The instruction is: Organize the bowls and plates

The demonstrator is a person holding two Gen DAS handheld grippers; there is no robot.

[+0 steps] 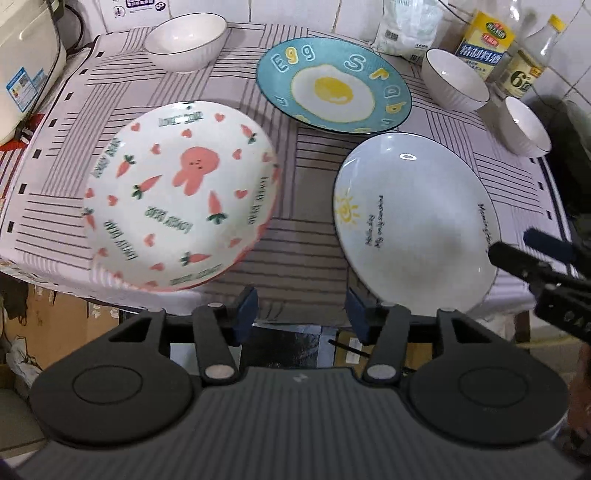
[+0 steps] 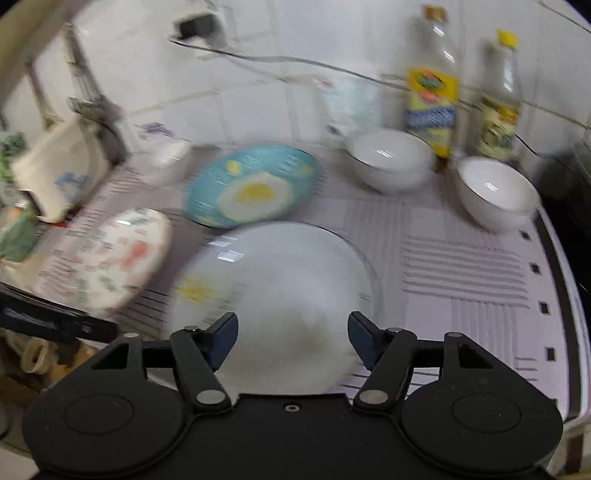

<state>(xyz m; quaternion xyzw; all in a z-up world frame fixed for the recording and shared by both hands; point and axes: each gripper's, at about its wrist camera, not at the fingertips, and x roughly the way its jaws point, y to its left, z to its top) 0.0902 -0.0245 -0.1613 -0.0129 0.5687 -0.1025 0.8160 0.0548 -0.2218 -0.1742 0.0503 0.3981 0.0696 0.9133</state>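
Three plates lie on the striped tablecloth (image 1: 295, 184): a rabbit-and-carrot plate (image 1: 181, 195) at front left, a blue egg plate (image 1: 334, 85) behind, and a pale sun plate (image 1: 417, 225) at front right. Three white bowls stand at the back: one at back left (image 1: 186, 40), two at back right (image 1: 456, 79) (image 1: 526, 125). My left gripper (image 1: 301, 314) is open and empty at the table's front edge, between the two front plates. My right gripper (image 2: 293, 339) is open and empty just over the sun plate's (image 2: 280, 295) near rim; its view is blurred. It also shows in the left wrist view (image 1: 532, 251).
Two bottles (image 1: 484, 40) (image 1: 532, 62) and a white bag (image 1: 406, 26) stand against the tiled wall at the back right. A white appliance (image 1: 26, 70) sits at the far left. Cardboard boxes (image 1: 55, 325) lie below the table's front edge.
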